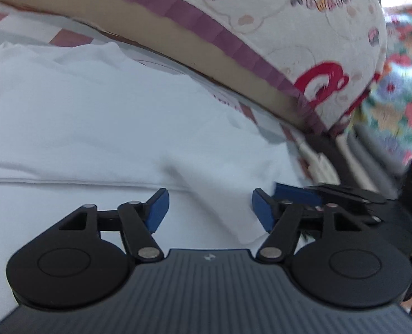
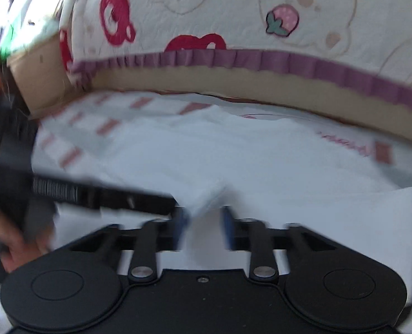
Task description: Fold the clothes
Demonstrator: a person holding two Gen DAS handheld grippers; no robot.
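Both tongs tilt down over the white garment [image 1: 100, 117] filling the frame's middle: the left tongs [image 1: 210, 208] stand apart, empty, and the right tongs [image 2: 204, 222] also gape, blurred, fabric between them unpinched. The cartoon quilt's [image 1: 303, 27] lettering, upper right, is unreadable.

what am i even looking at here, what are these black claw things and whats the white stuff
Each picture comes from a camera on a hand-held gripper, looking forward along its two blue-tipped fingers. A person carries one in each hand. The left gripper stands open above a white garment spread on a checked sheet. The right gripper is open too, the cloth lying loose between its fingers, though that view is blurred. Behind lies a quilt printed with bears and strawberries. Neither gripper holds anything.
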